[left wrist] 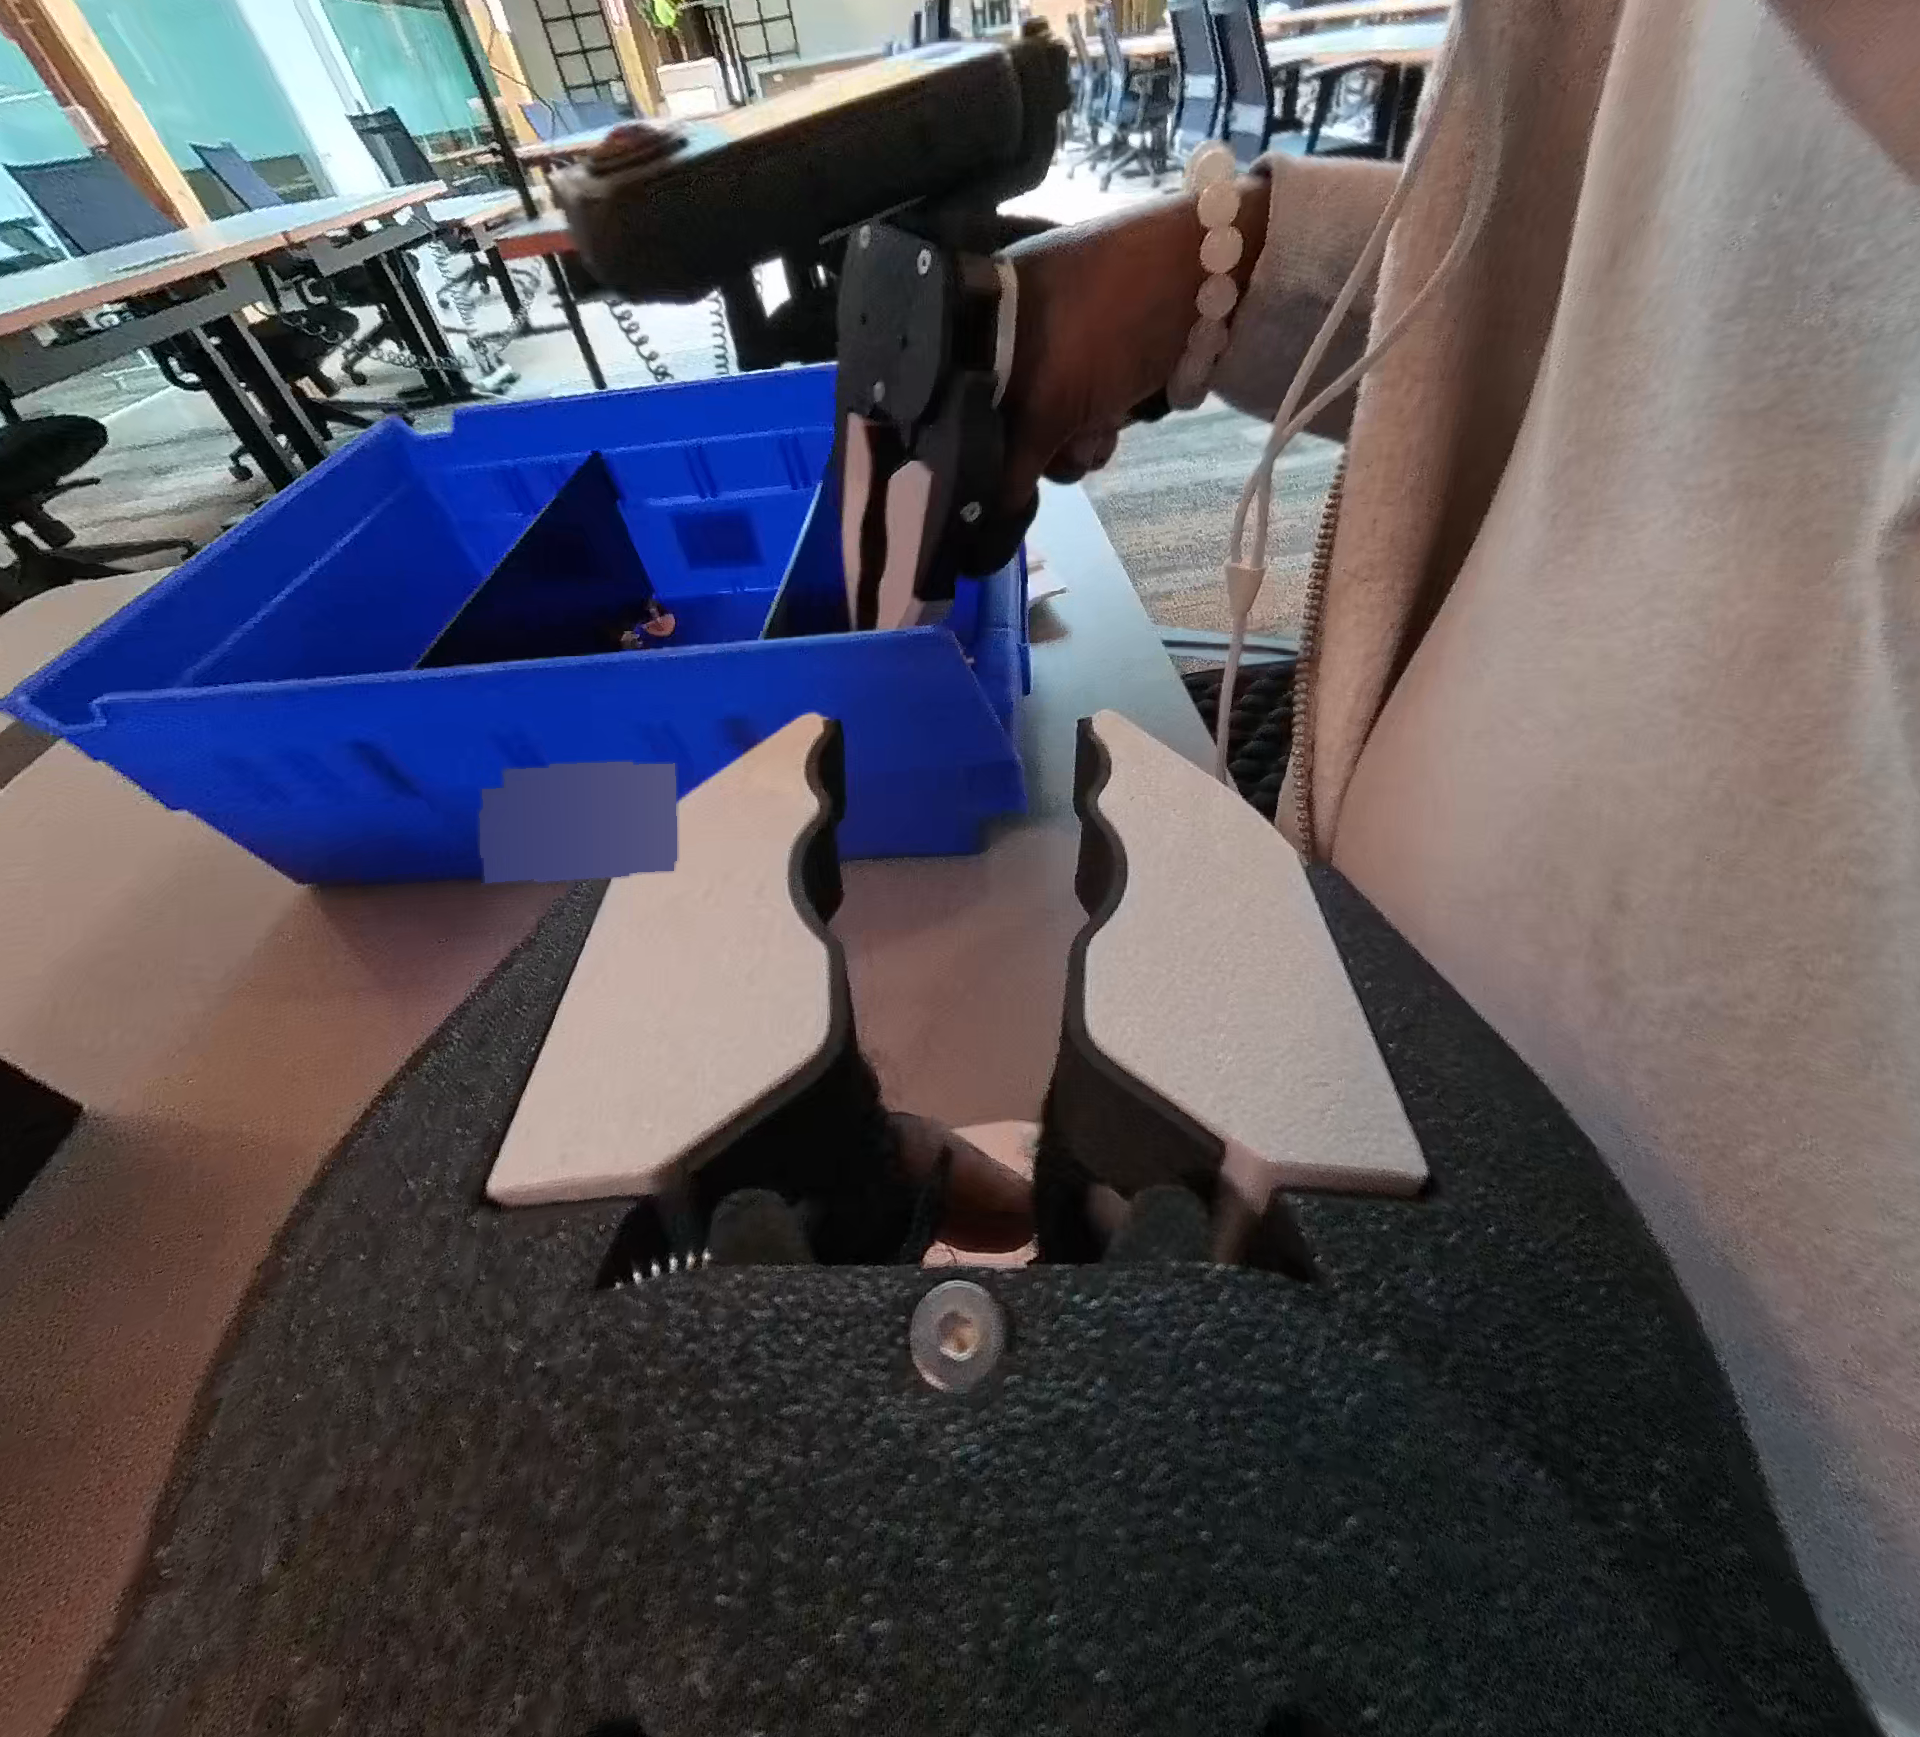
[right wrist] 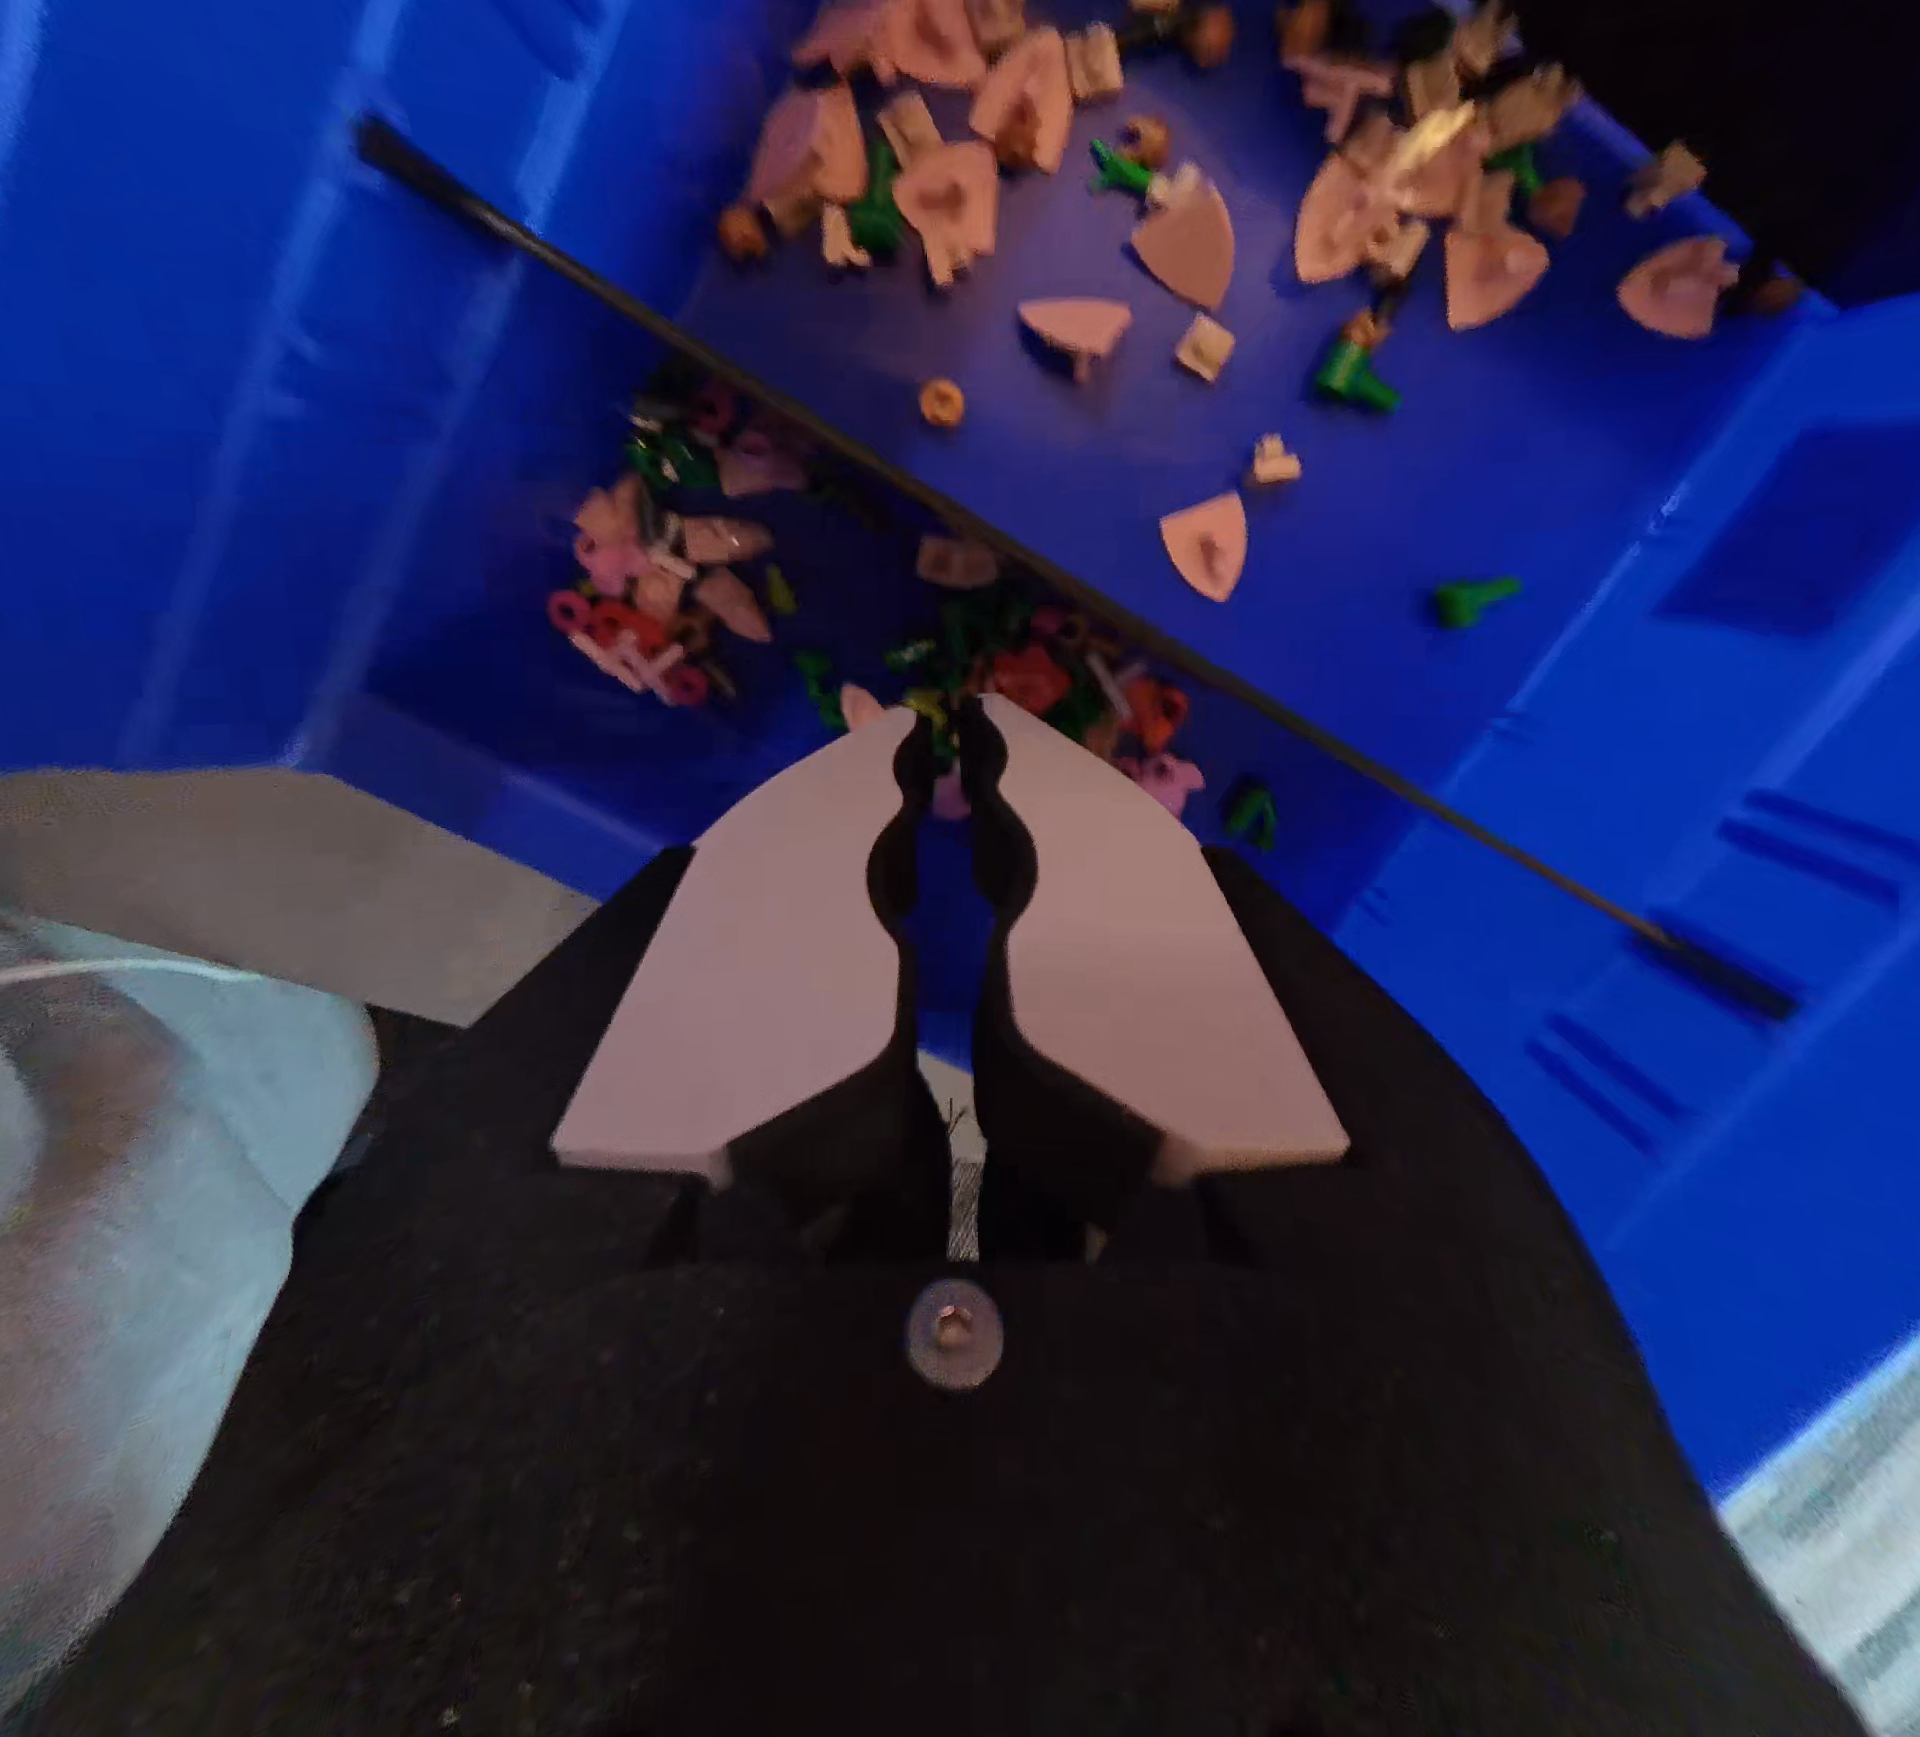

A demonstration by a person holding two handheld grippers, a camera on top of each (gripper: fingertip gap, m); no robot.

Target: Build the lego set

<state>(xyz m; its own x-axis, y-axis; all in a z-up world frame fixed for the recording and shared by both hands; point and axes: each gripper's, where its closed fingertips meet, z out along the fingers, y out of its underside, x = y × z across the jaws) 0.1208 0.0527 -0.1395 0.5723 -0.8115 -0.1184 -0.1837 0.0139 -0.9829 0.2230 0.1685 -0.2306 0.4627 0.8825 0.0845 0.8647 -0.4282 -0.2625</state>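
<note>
A blue bin (left wrist: 312,752) stands on the table, split by black dividers (right wrist: 1143,648). My right gripper (right wrist: 948,721) reaches down into the bin's right compartment; it also shows in the left wrist view (left wrist: 883,586). Its jaws stand almost together over a pile of small mixed lego pieces (right wrist: 1039,679), with a small green piece (right wrist: 940,737) between the tips. The compartment beyond the divider holds tan wedge pieces (right wrist: 1184,243) and green pegs (right wrist: 1475,598). My left gripper (left wrist: 956,731) is open and empty, low over the table just in front of the bin.
The person's beige jumper (left wrist: 1558,648) and white cord (left wrist: 1247,544) fill the right side. The brown table (left wrist: 156,1012) extends to the left of the bin. Office desks and chairs (left wrist: 260,253) stand far behind. About 20 cm separates my left fingertips from my right.
</note>
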